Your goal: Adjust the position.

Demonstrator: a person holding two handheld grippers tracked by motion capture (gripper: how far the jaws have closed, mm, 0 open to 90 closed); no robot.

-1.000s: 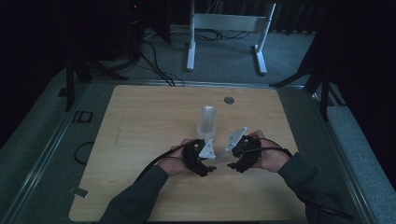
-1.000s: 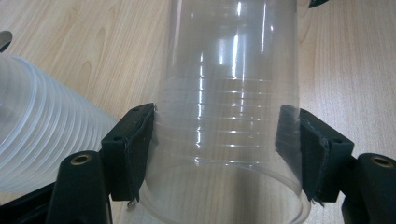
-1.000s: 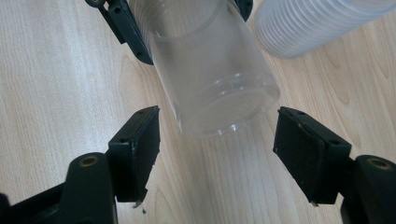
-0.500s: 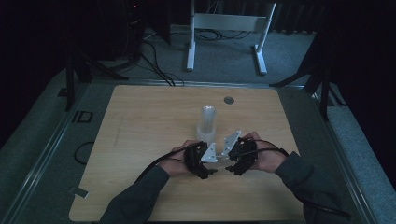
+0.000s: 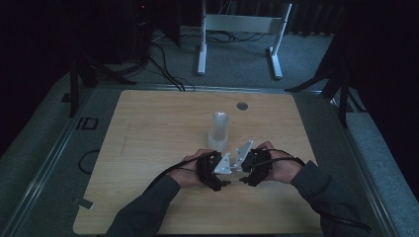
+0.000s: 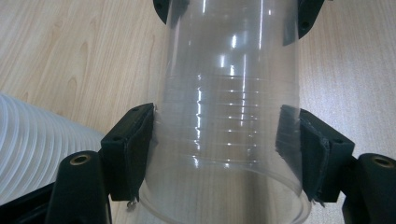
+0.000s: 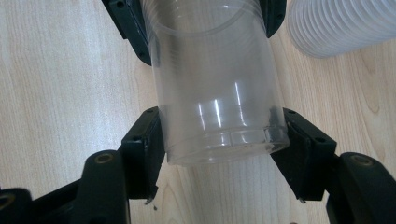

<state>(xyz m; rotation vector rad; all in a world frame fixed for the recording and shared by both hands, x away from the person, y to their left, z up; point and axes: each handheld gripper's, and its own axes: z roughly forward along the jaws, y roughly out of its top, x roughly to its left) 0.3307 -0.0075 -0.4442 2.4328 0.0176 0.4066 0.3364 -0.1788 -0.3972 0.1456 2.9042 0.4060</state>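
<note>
A clear plastic cup (image 6: 229, 116) lies level just above the wooden table (image 5: 148, 138), held from both ends. My left gripper (image 5: 221, 178) is shut on its wider open end, the pads (image 6: 135, 149) pressing its sides. My right gripper (image 5: 246, 177) faces it tip to tip. Its jaws have just been closing, and its pads (image 7: 152, 144) now press the cup's base end (image 7: 219, 116). Just behind the hands stands an upright stack of whitish ribbed cups (image 5: 219, 130), also seen as a stack (image 6: 37, 149) in the left gripper view and a stack (image 7: 345, 23) in the right gripper view.
A small dark round disc (image 5: 241, 105) lies on the table behind the stack. A white metal stand (image 5: 242, 24) and loose cables (image 5: 168, 69) are on the floor beyond the far edge. Bare wood stretches left and right of the hands.
The right hand has come in a little toward the left one, so the two grippers now meet tip to tip. The left hand and the cup stack have not moved.
</note>
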